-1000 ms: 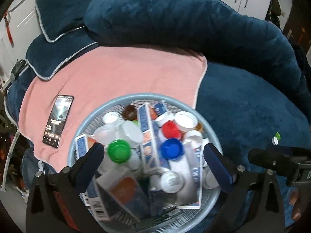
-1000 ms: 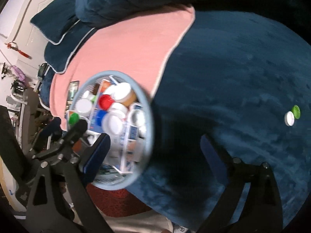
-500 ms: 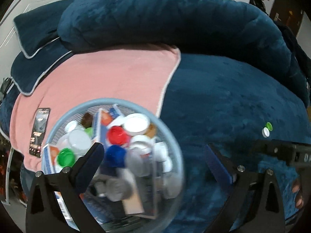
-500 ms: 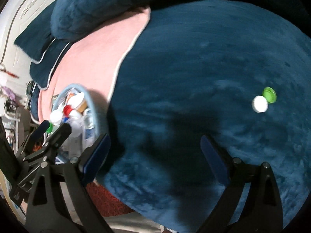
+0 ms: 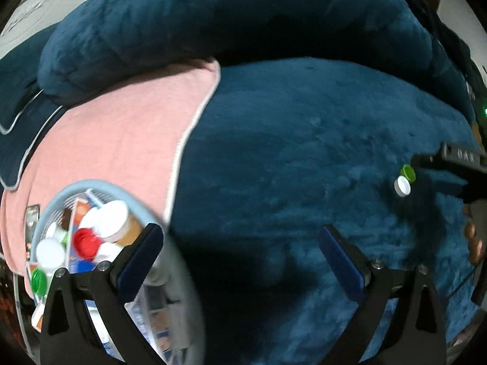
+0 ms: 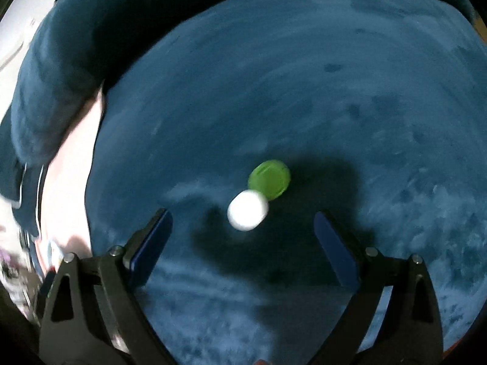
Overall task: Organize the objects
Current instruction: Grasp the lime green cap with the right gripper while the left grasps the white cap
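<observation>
A white-capped bottle point(image 6: 247, 210) and a green-capped bottle point(image 6: 269, 179) stand side by side on the dark blue plush blanket point(image 6: 304, 91). My right gripper point(image 6: 242, 223) hangs open above them, the white cap just ahead of the gap between its blue pads. The same white cap point(image 5: 402, 186) and green cap point(image 5: 408, 172) show at the far right of the left wrist view, beside the right gripper's black body point(image 5: 450, 164). My left gripper point(image 5: 240, 243) is open and empty over bare blanket. The round grey basket point(image 5: 100, 187), full of bottles and boxes, lies at its lower left.
A pink towel point(image 5: 121, 127) covers the left part of the bed, with a phone point(image 5: 32, 216) on it near the basket. A thick rolled blue blanket point(image 5: 228, 18) runs along the back. A person's fingers point(image 5: 473, 240) show at the right edge.
Both grippers have swung to the right, away from the basket. The two capped bottles now sit large just ahead of the right gripper; the basket has slid to the lower left of the left view.
</observation>
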### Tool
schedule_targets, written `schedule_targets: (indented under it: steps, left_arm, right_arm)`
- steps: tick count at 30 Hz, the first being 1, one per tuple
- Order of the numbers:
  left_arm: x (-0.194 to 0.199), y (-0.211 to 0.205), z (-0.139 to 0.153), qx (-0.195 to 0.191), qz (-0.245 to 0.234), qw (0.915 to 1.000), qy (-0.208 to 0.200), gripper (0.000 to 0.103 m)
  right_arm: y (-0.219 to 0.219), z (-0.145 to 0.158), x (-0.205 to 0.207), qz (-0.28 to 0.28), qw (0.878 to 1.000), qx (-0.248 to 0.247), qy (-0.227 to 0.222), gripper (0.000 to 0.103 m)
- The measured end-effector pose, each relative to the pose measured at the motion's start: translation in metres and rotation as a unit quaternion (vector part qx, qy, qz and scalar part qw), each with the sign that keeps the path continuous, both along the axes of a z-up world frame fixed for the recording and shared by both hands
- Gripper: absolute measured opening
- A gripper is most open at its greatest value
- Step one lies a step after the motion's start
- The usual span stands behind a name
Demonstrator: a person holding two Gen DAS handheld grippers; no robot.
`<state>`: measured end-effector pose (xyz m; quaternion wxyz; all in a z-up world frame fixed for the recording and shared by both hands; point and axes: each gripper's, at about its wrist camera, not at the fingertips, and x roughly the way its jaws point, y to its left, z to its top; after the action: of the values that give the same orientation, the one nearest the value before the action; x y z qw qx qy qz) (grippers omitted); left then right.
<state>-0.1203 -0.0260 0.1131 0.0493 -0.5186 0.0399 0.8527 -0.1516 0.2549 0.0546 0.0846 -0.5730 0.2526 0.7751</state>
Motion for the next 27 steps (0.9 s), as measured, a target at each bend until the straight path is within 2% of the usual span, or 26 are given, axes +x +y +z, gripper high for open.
schedule_targets:
  steps: [1,5,6,9,10,11,12,19,27]
  left_arm:
    - [-0.001,0.005,-0.002,-0.001,-0.007,1.0,-0.001,0.102]
    - [-0.003,0.024,-0.004,-0.002,-0.028,0.9996,-0.001,0.102]
    - [-0.002,0.028,-0.004,-0.001,-0.032,0.9995,0.0,0.102]
    - [-0.002,0.041,-0.006,0.0,-0.045,0.999,-0.003,0.102]
    - [-0.003,0.045,-0.008,0.0,-0.05,0.9988,-0.004,0.102]
    - [-0.003,0.049,-0.009,0.001,-0.055,0.9984,-0.006,0.102]
    - [-0.003,0.054,-0.011,0.004,-0.063,0.998,-0.007,0.102]
    - [-0.009,0.082,-0.027,0.036,-0.092,0.9949,-0.022,0.102]
    - [-0.029,0.154,-0.05,0.056,-0.148,0.9871,-0.028,0.102]
  right_arm:
    - [0.006,-0.003,0.0,-0.013,1.0,-0.002,0.004,0.093]
    - [0.011,-0.019,-0.009,-0.021,0.999,-0.027,-0.012,0.073]
    - [0.009,-0.022,-0.011,-0.021,0.999,-0.023,-0.015,0.072]
    - [0.007,-0.029,-0.015,-0.025,0.999,-0.006,-0.02,0.058]
    - [0.008,-0.031,-0.016,-0.023,1.0,-0.002,-0.019,0.05]
    - [0.01,-0.034,-0.018,-0.017,1.0,0.003,-0.02,0.037]
    - [0.011,-0.035,-0.019,-0.01,1.0,0.011,-0.02,0.031]
    - [0.026,-0.02,-0.002,-0.02,1.0,-0.002,0.002,0.031]
    - [0.046,-0.002,0.032,-0.052,0.999,0.0,0.006,0.031]
